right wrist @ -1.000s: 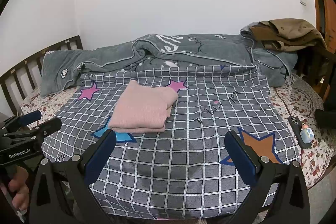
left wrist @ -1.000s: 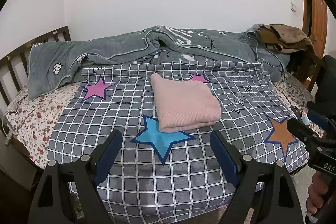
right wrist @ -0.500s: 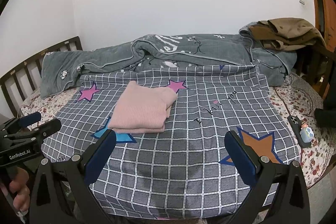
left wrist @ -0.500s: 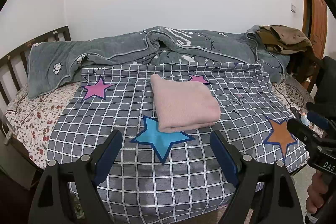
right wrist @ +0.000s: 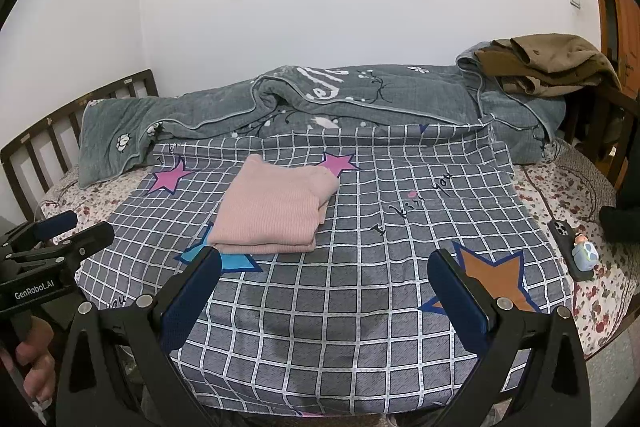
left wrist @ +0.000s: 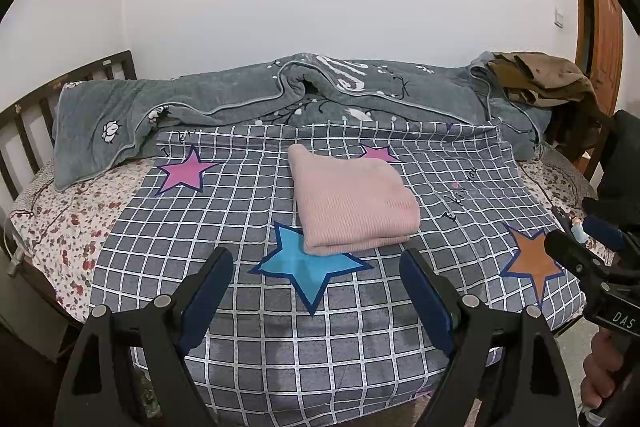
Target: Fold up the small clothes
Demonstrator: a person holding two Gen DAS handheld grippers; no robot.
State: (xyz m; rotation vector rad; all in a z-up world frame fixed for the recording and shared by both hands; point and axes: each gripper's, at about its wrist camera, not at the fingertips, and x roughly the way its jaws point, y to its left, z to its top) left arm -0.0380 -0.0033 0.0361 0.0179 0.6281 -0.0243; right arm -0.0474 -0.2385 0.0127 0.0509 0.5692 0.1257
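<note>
I am seeing one folded pink garment (left wrist: 352, 209) lying on the checked sheet (left wrist: 224, 227), four stars, two grippers.

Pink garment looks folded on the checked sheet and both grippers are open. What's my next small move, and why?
Probably keep both grippers back and call this piece done. The pink garment lies in a compact, even-edged stack on the checked sheet, overlapping the blue star. The left gripper and right gripper are open, empty and short of it. No other unfolded small garment shows.
</note>
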